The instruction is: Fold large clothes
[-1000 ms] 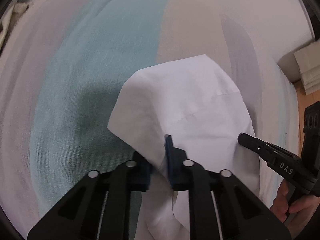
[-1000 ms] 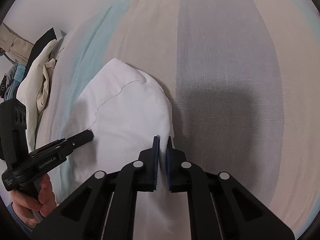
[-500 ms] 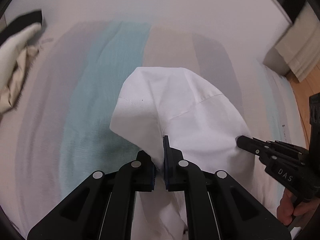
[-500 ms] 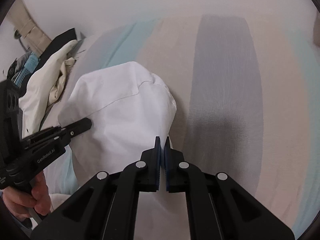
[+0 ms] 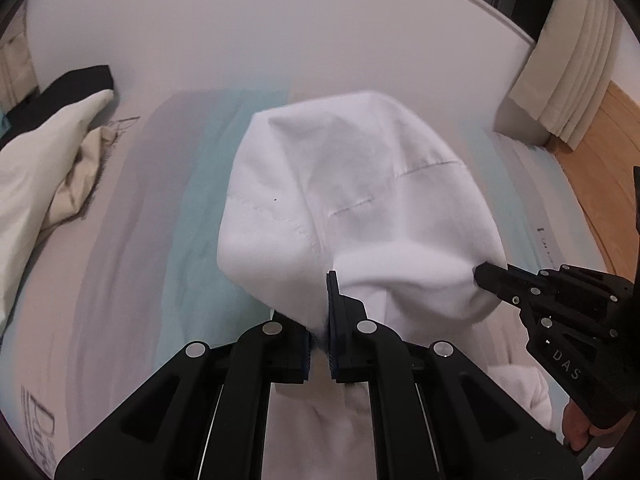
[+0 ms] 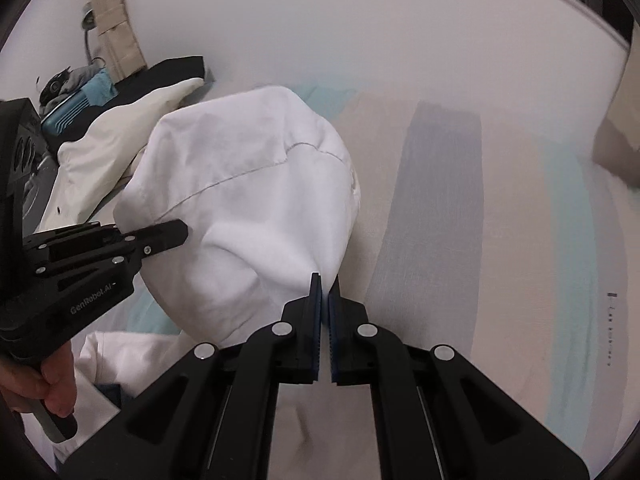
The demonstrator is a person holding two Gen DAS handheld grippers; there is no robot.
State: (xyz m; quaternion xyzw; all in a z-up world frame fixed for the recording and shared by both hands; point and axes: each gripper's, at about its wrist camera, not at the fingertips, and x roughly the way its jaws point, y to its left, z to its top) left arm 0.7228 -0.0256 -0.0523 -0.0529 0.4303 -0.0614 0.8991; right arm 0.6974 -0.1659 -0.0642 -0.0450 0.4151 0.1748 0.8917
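Over the striped bedsheet (image 5: 132, 240), the white garment (image 5: 360, 200) hangs lifted, billowing forward between the two tools. Left gripper (image 5: 320, 308): jaws nearly closed, pinching a thin edge of the garment, fabric visible betw the pads. Right gripper (image 6: 325, 300): jaws closed tight on the opposite edge, cloth bunched at the tips. Both grips sit at the near edge of the garment; its far end droops toward the bedsheet, and a lower part trails near the person's hand (image 6: 48, 392). Cream clothes pile (image 5: 44, 168) lies left of the garment, well apart. Curtain (image 5: 572, 72) stands right of it, beyond the bed edge.

Judgement: mid-fold, carrying the held edge up and fwd to lay it over.

Risks:
- grips are thin pinches at the very edge; a fast pull could slip the cloth out of one tool, fold then goes skew
- air caught under the billow may leave wrinkles or a crooked crease when laid down
- uneven hand heights would misalign the two corners
- trailing lower part may drag and bunch under the fold
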